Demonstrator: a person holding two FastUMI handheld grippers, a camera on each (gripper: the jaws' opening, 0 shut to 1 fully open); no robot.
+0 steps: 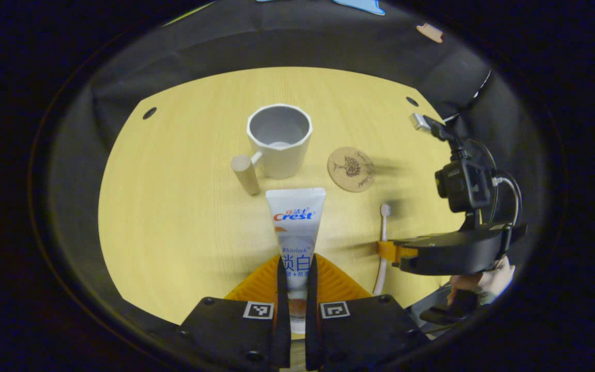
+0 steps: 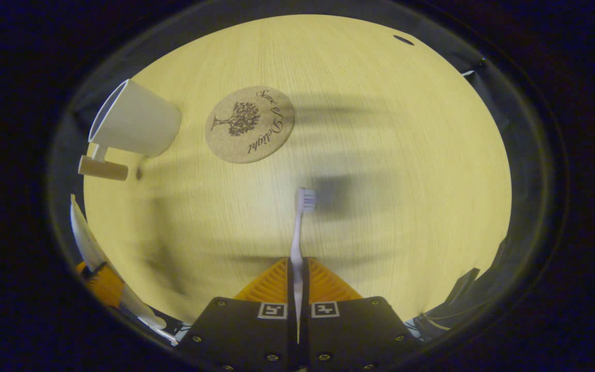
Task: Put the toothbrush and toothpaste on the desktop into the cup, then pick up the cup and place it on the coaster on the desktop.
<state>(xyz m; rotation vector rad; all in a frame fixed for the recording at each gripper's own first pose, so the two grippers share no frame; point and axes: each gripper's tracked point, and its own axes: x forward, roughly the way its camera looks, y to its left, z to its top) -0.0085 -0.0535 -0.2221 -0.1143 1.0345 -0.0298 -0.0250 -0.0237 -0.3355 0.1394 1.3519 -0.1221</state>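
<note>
My left gripper (image 1: 296,263) is shut on the lower part of a white toothpaste tube (image 1: 296,227), whose flat end points toward the cup. The white faceted cup (image 1: 279,139) with a wooden handle (image 1: 246,174) stands upright on the desktop beyond it. A round cork coaster (image 1: 350,169) lies to the cup's right. My right gripper (image 2: 297,266) is shut on the handle of a white toothbrush (image 2: 300,222), bristles pointing forward. In the right gripper view the cup (image 2: 135,125) is at far left and the coaster (image 2: 250,124) lies ahead. The right gripper (image 1: 393,252) also appears in the left gripper view, holding the toothbrush (image 1: 383,237).
The light wooden desktop (image 1: 184,222) has small dark holes near its far corners (image 1: 149,112). Black cloth walls surround it. A hand (image 1: 483,283) holds the right gripper at the table's right edge. The toothpaste tube (image 2: 88,243) shows at the left rim of the right gripper view.
</note>
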